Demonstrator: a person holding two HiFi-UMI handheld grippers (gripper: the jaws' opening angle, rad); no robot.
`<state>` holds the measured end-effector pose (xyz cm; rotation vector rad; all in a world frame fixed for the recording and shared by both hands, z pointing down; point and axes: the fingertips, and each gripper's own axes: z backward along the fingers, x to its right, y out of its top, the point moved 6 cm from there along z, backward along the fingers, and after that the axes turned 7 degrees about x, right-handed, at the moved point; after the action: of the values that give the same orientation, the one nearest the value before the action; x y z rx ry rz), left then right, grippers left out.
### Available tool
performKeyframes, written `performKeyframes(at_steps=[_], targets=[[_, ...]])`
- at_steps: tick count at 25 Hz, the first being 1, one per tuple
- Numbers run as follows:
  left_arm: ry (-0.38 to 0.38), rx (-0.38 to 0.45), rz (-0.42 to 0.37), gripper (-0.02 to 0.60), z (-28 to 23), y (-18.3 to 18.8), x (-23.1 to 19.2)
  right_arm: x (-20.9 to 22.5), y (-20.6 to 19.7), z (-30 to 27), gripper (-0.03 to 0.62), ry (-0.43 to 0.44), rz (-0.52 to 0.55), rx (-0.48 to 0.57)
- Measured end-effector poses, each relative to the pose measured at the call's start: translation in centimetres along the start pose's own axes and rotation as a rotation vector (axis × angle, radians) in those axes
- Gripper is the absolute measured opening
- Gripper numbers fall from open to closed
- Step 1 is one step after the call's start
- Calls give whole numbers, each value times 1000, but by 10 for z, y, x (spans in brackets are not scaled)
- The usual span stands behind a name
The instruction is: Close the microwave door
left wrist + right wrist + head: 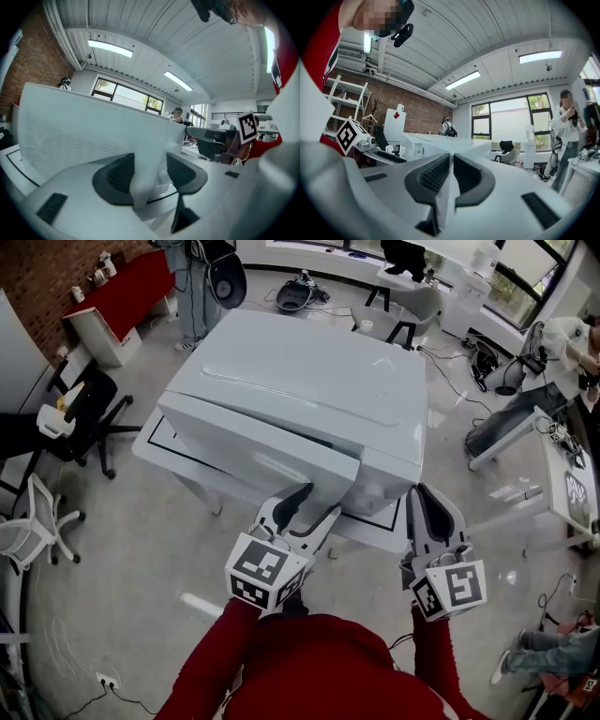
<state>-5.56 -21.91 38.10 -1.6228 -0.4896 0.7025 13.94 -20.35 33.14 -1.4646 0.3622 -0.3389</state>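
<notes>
In the head view a large white microwave stands on a white table. Its door stands partly swung out toward me. My left gripper is at the door's free edge with its jaws open. In the left gripper view the door fills the left side, and its edge runs down between the two pads of the left gripper; a gap shows beside the right pad. My right gripper hovers by the microwave's front right corner, shut, with nothing in it. In its own view the right gripper has its pads close together.
A black office chair and a white chair stand on the floor at the left. A white desk and a seated person are at the right. Cables lie on the floor behind the microwave.
</notes>
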Motion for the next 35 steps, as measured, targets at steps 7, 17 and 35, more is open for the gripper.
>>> performKeyframes(at_steps=[7,17,35], targets=[[81,-27,29,172,-10,3,-6,1,-1,1,20,2,-2,1],[148,-39,60,132,-15,5,-10,1,-1,0,20,-3,-8,2],[187,-47,60,84,-27,6,-18,1,-1,1,19,-2,-13,7]])
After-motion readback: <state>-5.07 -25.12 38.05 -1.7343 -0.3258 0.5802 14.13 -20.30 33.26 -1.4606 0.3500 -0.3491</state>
